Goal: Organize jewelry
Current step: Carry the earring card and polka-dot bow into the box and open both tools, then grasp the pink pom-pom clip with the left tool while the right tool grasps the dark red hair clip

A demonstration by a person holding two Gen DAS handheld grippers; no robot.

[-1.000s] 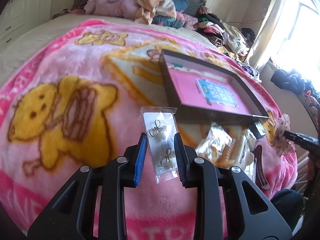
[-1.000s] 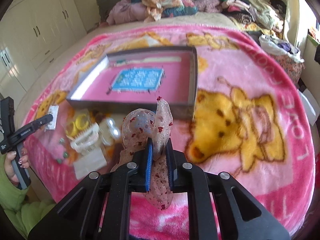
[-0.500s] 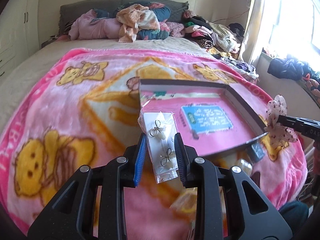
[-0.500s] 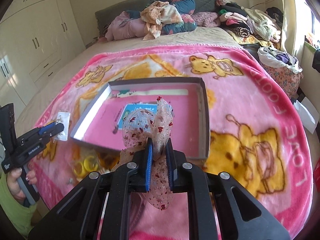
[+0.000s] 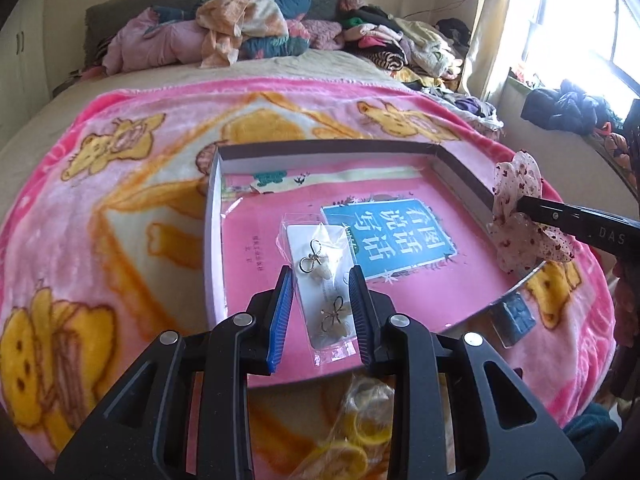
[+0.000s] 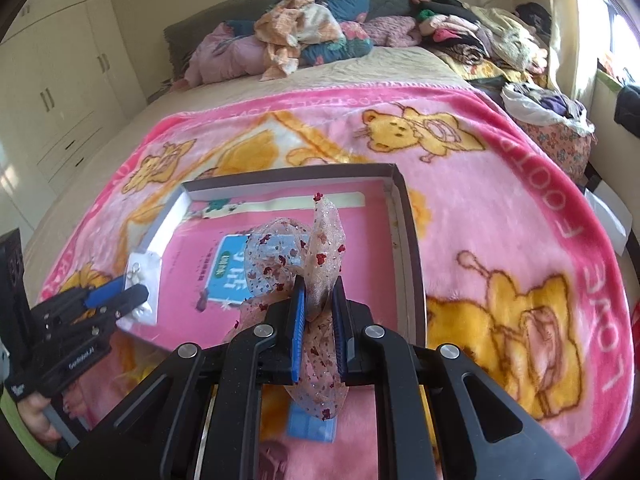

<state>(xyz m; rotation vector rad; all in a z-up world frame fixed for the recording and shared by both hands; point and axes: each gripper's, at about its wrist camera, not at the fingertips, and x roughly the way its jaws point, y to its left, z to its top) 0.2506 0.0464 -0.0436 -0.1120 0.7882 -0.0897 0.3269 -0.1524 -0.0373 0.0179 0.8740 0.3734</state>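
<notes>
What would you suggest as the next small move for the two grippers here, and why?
Probably lower both into the shallow box and release: the left gripper holds the earring card above its pink floor, and the right gripper holds the sheer bow over it.

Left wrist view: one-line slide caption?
Left gripper holds a bagged earring card over the pink-lined box; right gripper brings a sheer bow.

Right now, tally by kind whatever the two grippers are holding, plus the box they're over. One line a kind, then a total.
Earring card in clear sleeve, clamped in the left gripper: 1
Sheer spotted hair bow, clamped in the right gripper: 1
Shallow pink-lined box on the blanket: 1
Total: 3
</notes>
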